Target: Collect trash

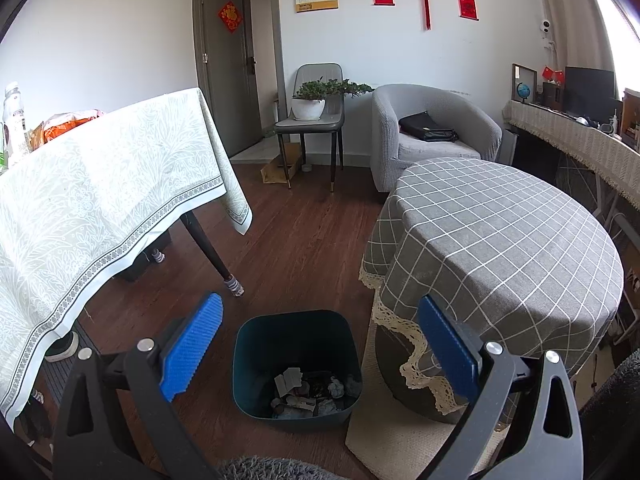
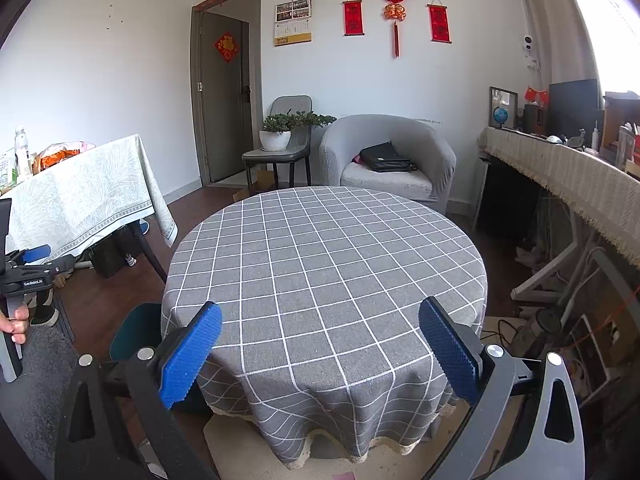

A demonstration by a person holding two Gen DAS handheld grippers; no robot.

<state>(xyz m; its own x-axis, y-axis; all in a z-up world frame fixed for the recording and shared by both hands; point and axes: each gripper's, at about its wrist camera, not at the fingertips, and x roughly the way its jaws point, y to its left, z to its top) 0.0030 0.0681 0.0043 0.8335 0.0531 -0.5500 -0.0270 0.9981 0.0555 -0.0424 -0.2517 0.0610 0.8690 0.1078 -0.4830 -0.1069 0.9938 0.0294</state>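
While the left gripper [image 1: 320,344] hangs over the floor, the bin [image 1: 298,364] sits right below and between its blue pads [image 1: 192,348], both spread wide, nothing held. Bin: dark teal, rounded-square, upright, mouth facing up, no clear long axis. Trash [image 1: 310,390] lies in its bottom: crumpled white and grey paper, a few flat scraps, some dark bits; too small to tell more. The bin stands on the wood floor [image 1: 280,248], just left of the round counter [image 1: 500,240] under a grey checked cloth with a lace hem, and touches the edge of a pale mat [image 1: 384,432] beneath that counter. Ahead-left of the gripper is a second counter [image 1: 100,184] with a pale patterned cloth.

Left gripper aims forward and down, roughly level side to side.

The right gripper [image 2: 320,350] is also fully apart and empty, pads [image 2: 190,354] framing the near edge of the round counter [image 2: 328,264]. It sits higher, pointing across the counter top and tilted slightly down. The bin [image 2: 134,330] shows to its lower left, partly hidden behind the cloth and left pad.

At the far left of the right wrist view, a hand [image 2: 16,324] grips the handle of the left gripper [image 2: 36,258], fingers curled around the grey grip, handle near upright; only its side shows here.

Ahead past the counter: a grey armchair [image 2: 388,160] with a black bag [image 2: 386,158] on its seat.
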